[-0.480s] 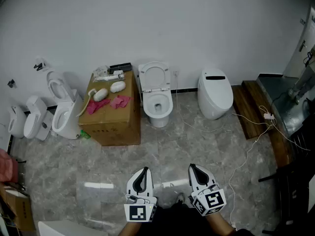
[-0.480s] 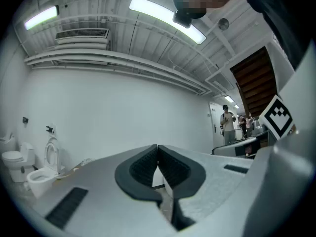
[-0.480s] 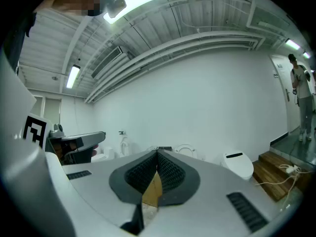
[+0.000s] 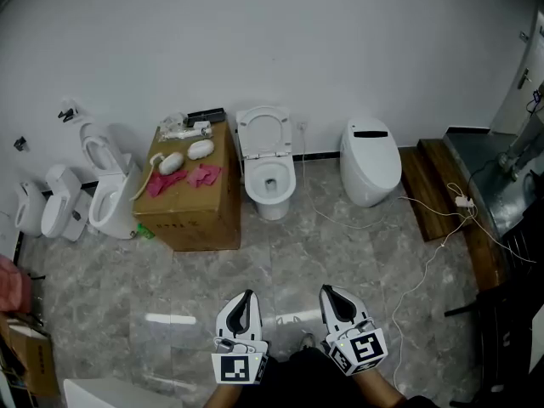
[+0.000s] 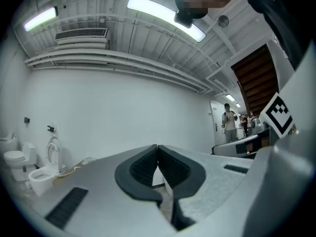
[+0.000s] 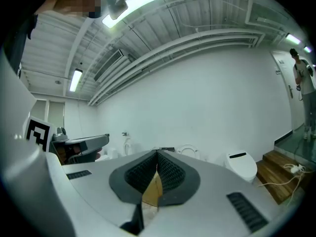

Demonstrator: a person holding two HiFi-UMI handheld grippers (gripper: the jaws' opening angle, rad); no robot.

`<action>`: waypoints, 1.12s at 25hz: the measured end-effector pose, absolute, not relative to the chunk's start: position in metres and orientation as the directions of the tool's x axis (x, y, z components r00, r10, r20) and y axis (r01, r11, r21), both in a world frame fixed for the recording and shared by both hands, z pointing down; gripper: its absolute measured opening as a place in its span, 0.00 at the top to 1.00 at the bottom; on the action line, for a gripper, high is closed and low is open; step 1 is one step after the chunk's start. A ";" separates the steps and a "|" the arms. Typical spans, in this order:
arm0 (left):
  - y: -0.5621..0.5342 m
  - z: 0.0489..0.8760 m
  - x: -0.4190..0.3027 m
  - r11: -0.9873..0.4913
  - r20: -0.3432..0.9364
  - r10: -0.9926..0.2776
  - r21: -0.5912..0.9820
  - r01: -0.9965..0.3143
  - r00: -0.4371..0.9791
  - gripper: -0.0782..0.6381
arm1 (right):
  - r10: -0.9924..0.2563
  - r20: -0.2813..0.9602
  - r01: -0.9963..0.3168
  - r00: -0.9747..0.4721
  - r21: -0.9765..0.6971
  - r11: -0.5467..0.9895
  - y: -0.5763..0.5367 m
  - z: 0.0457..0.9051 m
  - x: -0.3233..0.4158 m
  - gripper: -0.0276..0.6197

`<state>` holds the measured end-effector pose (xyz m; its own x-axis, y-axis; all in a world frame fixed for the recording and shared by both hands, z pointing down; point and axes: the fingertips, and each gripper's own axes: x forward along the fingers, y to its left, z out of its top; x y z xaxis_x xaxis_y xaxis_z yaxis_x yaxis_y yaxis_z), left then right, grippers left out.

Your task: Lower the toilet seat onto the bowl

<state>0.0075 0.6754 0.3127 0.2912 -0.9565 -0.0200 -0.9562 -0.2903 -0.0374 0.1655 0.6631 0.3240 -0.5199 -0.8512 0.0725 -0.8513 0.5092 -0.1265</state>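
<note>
Both hand-held grippers drift a shade toward the left of the head view and the room slides with them, so the person seems to be turning slightly rather than closing in. The left hand-held gripper [image 4: 247,297] and the right hand-held gripper [image 4: 326,291] ride level and low over the marble floor [image 4: 357,253], each with its jaws pressed together and nothing between them, as both gripper views confirm. And there's the target, well ahead: the toilet seat [image 4: 263,131] stands upright against the white wall [image 4: 340,49], above its open bowl [image 4: 269,185], just beside the cardboard box [image 4: 191,202] and well apart from the closed toilet [image 4: 370,161] on the other side. Nothing is touching it yet. By the look of it, the seat is a stiff, glossy plastic ring, light to move but slick under the pads, and hinged at the back, so it should swing rather than lift. The best hold is probably the top edge of the ring, farthest from the hinge, where a small pull tips it forward. The jaws would have to part to pinch that rim, or a closed tip could hook behind it. Once past upright it will likely want to drop and slam, so it needs guiding all the way down.
</note>
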 end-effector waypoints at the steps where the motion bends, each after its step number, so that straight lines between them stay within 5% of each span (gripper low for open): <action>1: 0.673 0.314 0.010 -0.284 -0.013 -0.959 -0.041 -0.958 0.285 0.88 | -0.848 0.074 -0.849 -0.525 -0.122 0.515 0.662 0.325 0.168 0.92; 14: 0.642 0.326 0.044 -0.232 0.050 -0.972 -0.056 -0.971 0.229 0.88 | -0.811 0.080 -0.811 -0.579 -0.159 0.563 0.609 0.340 0.196 0.92; 28: 0.429 0.322 0.003 -0.249 -0.053 -0.967 0.018 -0.968 0.248 0.88 | -0.818 0.110 -0.824 -0.565 -0.115 0.555 0.406 0.344 0.153 0.91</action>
